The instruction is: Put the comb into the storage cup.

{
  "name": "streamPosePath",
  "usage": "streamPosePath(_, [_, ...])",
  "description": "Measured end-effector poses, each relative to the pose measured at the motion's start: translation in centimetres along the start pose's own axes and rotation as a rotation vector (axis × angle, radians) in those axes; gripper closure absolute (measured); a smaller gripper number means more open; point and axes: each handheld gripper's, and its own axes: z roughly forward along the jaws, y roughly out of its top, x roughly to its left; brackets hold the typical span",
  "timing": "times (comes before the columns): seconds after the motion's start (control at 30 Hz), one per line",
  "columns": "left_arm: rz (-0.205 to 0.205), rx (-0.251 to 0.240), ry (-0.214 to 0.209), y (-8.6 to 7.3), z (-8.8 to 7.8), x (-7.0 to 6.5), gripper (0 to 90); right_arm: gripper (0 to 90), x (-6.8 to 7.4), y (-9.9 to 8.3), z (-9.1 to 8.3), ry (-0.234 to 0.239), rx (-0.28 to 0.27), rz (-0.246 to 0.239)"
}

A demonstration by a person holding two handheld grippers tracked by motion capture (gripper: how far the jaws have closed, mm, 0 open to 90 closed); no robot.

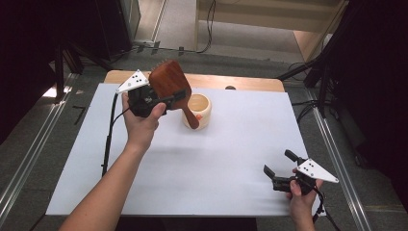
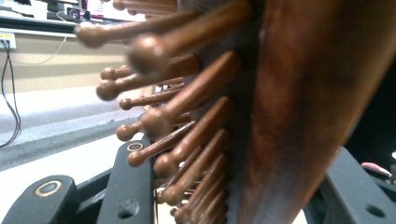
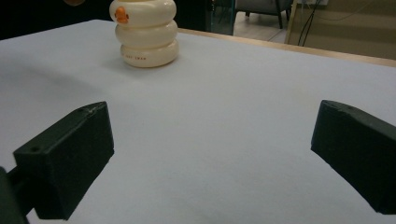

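Gripping hairbrush (image 1: 169, 82): left tool (image 1: 166, 100), above cup (image 1: 198, 110) | right tool (image 1: 280, 168): jaws apart, holding nothing

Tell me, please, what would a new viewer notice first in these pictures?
First comes the wooden hairbrush, held up in the left gripper over the far left of the white table, its handle hanging in front of the cream cup. In the left gripper view its round-tipped bristles loom close. The right gripper rests open and empty at the near right.
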Motion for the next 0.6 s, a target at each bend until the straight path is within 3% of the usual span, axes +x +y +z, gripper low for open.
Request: streamPosePath(0.6, [0.010, -0.027, 0.041, 1.6, 1.2, 1.7, 54.9, 0.0, 0.1, -0.1, 0.1, 0.008, -0.001, -0.009])
